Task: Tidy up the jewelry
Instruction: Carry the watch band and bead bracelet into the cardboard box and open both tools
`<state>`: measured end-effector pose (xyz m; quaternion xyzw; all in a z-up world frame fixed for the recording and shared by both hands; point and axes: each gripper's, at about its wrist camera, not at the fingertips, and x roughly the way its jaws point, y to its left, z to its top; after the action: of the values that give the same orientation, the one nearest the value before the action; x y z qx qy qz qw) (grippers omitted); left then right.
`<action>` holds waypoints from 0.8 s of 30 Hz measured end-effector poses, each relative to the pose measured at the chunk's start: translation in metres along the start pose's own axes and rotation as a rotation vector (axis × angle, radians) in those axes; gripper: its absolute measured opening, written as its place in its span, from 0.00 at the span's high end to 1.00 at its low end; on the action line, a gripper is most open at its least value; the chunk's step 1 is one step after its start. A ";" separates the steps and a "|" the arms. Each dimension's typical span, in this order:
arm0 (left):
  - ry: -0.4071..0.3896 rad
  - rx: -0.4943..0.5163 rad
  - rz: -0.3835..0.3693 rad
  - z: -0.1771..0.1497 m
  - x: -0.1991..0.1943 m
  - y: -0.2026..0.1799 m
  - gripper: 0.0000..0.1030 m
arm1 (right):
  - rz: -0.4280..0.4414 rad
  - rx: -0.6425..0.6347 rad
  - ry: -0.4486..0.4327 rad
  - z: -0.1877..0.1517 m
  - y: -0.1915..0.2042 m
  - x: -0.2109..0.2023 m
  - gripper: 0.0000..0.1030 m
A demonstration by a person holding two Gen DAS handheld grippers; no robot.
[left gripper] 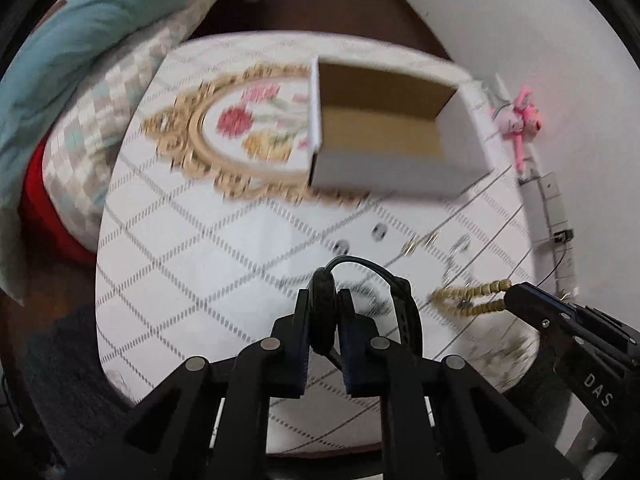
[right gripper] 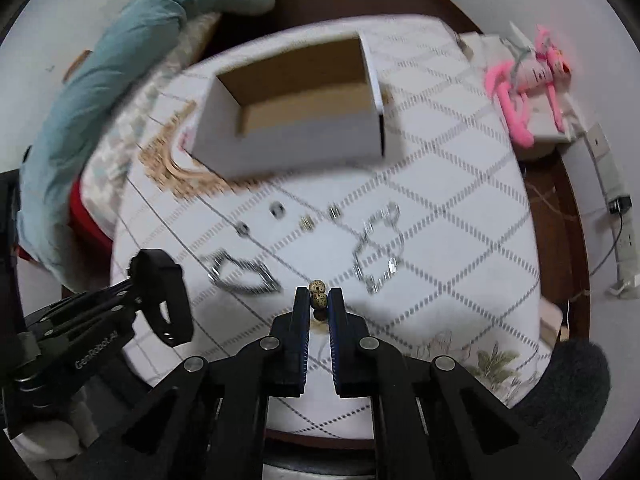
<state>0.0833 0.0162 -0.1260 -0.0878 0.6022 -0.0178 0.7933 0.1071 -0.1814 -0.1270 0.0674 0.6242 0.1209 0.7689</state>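
Jewelry held in both grippers, open box straight ahead across the bench.

Black watch (left gripper: 326, 312) sits pinched upright in the left gripper (left gripper: 323, 320) jaws; bead bracelet (right gripper: 319, 298) is pinched in the right gripper (right gripper: 319, 308) jaws, its loop trailing toward the left gripper. Cardboard box (left gripper: 384, 128) lies beyond both — mouth up, slightly right of the watch, with chains and rings (right gripper: 304, 222) on the bench between.

black watch (left gripper: 328, 312); tan bead bracelet (left gripper: 468, 298)
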 end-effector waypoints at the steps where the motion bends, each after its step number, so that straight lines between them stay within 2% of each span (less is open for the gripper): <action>1: -0.010 -0.001 -0.006 0.019 0.005 -0.011 0.91 | 0.007 -0.007 -0.015 0.009 0.000 -0.007 0.91; 7: -0.061 0.002 -0.037 0.091 0.009 -0.021 0.91 | 0.055 -0.042 -0.129 0.075 0.013 -0.046 0.91; 10: -0.043 -0.006 -0.058 0.124 0.017 -0.021 0.91 | 0.051 -0.059 -0.143 0.109 0.018 -0.045 0.91; 16: 0.014 0.008 -0.056 0.162 0.047 -0.021 0.90 | 0.056 -0.058 -0.083 0.159 0.018 -0.013 0.91; 24: 0.097 -0.049 -0.061 0.188 0.072 -0.016 0.87 | 0.067 -0.026 -0.020 0.185 -0.001 0.027 0.91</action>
<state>0.2846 0.0128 -0.1434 -0.1245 0.6372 -0.0315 0.7599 0.2928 -0.1665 -0.1139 0.0793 0.6122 0.1539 0.7715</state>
